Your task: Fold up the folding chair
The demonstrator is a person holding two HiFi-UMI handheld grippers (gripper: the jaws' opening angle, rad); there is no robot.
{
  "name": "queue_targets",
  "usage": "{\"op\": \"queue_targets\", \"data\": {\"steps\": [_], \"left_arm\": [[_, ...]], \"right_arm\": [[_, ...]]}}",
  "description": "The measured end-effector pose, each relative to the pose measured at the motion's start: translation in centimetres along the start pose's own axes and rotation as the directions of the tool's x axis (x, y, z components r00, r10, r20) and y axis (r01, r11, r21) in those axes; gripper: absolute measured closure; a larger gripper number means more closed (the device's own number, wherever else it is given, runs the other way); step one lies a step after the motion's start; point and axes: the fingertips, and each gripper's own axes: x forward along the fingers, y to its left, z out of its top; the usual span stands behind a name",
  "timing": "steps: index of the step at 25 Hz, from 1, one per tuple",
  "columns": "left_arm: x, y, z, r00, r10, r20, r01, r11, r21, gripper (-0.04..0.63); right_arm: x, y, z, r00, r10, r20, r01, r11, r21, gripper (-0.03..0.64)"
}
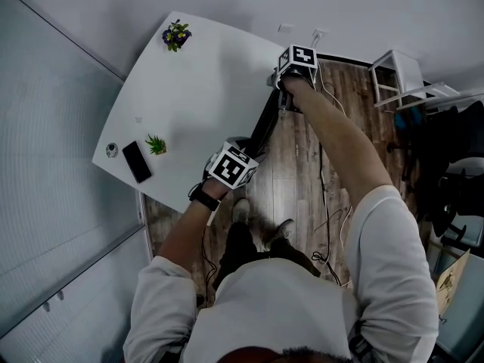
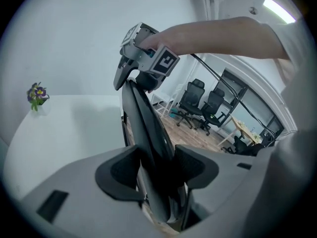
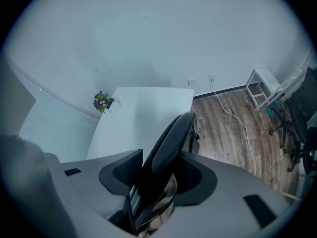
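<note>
The chair (image 1: 265, 123) stands on the floor (image 1: 302, 172), right beside the edge of the white worktop (image 1: 204, 66). From above it looks like one thin dark strip, so I think it is already folded flat.

The strip runs away from the person, along the side of the worktop. The left tongs (image 2: 157, 175) are on the near end of its top edge. The right tongs (image 3: 156, 175) are on the far end. So the chair lies straight under both tongs, and its long side goes from one to the other.

The left tongs are about half open and their pads press on the dark edge, so they hold the chair. The right tongs are about half open too. The chair's rim sits between their pads, but it looks loose there, not squeezed.

I think the left hand holds the chair up now. If it lets go too, the thin chair could tip over. It could lean on the worktop, because that is just next to it.
</note>
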Motion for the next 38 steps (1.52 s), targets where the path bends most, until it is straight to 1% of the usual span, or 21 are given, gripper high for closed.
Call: {"op": "queue_targets", "data": {"steps": [2,3,6,9,11,13,14,16,19,23,25,26,29,32,34,36,38], "left_arm": [[-0.4,0.2,0.3,0.999,0.041,0.015,-0.041,0.999,0.015,0.358],[-0.8,0.5,0.5,0.997,0.073,0.025,-0.074,0.997,0.027,0.336],[-2.0,1.2,1.3,0.983,0.176,0.054,-0.18,0.981,0.067,0.298],[-3.0,1.0,3.1,0.967,0.233,0.1,-0.242,0.966,0.089,0.293],[-3.5,0.9,4.3,0.956,0.262,0.132,-0.275,0.956,0.098,0.295],[-3.9,0.6,5.7,0.945,0.285,0.16,-0.303,0.947,0.107,0.295],[-4.1,0.3,6.4,0.94,0.293,0.174,-0.314,0.943,0.109,0.295],[-4.6,-0.4,8.0,0.931,0.304,0.203,-0.329,0.938,0.107,0.295],[-5.5,-2.1,10.4,0.916,0.308,0.256,-0.345,0.932,0.113,0.311],[-6.1,-6.1,12.8,0.909,0.271,0.317,-0.326,0.935,0.136,0.348],[-6.1,-8.6,13.4,0.908,0.246,0.34,-0.31,0.939,0.149,0.36],[-6.0,-10.0,13.7,0.907,0.233,0.351,-0.302,0.941,0.155,0.37],[-5.7,-14.1,14.3,0.905,0.196,0.377,-0.276,0.946,0.172,0.402],[-5.3,-17.9,14.7,0.905,0.156,0.397,-0.243,0.953,0.18,0.424],[-5.1,-20.2,14.6,0.901,0.137,0.411,-0.226,0.959,0.174,0.453],[-5.0,-22.4,14.7,0.896,0.12,0.427,-0.206,0.965,0.162,0.487],[-4.9,-24.1,14.8,0.893,0.101,0.439,-0.186,0.971,0.154,0.506]], "right_arm": [[-0.5,0.1,-0.1,1.0,0.024,0.01,-0.024,1.0,-0.001,0.408],[-0.7,0.2,-0.1,0.999,0.037,0.015,-0.037,0.999,-0.002,0.403],[-1.6,0.3,-0.2,0.996,0.078,0.037,-0.078,0.997,-0.006,0.38],[-4.1,0.2,0.5,0.989,0.1,0.107,-0.097,0.994,-0.041,0.373],[-6.6,0.4,1.0,0.974,0.146,0.173,-0.139,0.989,-0.049,0.373],[-9.5,0.0,0.9,0.95,0.204,0.235,-0.202,0.979,-0.035,0.373],[-11.1,-0.5,0.7,0.939,0.221,0.263,-0.219,0.975,-0.037,0.373],[-14.3,-2.3,0.0,0.923,0.221,0.315,-0.21,0.975,-0.068,0.373],[-19.0,-6.0,-1.8,0.896,0.199,0.396,-0.165,0.979,-0.12,0.377],[-25.4,-11.5,-6.0,0.837,0.166,0.521,-0.098,0.983,-0.157,0.399],[-28.5,-14.3,-8.9,0.8,0.136,0.584,-0.032,0.982,-0.185,0.407],[-30.0,-15.7,-10.5,0.779,0.118,0.616,0.009,0.98,-0.199,0.424],[-33.8,-19.2,-15.5,0.72,0.085,0.689,0.109,0.966,-0.233,0.439],[-36.9,-21.5,-20.4,0.672,0.063,0.738,0.18,0.953,-0.245,0.456],[-38.6,-22.5,-23.5,0.638,0.061,0.767,0.212,0.944,-0.252,0.471],[-40.3,-23.5,-26.2,0.599,0.06,0.799,0.241,0.938,-0.251,0.5],[-41.8,-24.2,-28.6,0.56,0.056,0.827,0.264,0.934,-0.242,0.52]]}}
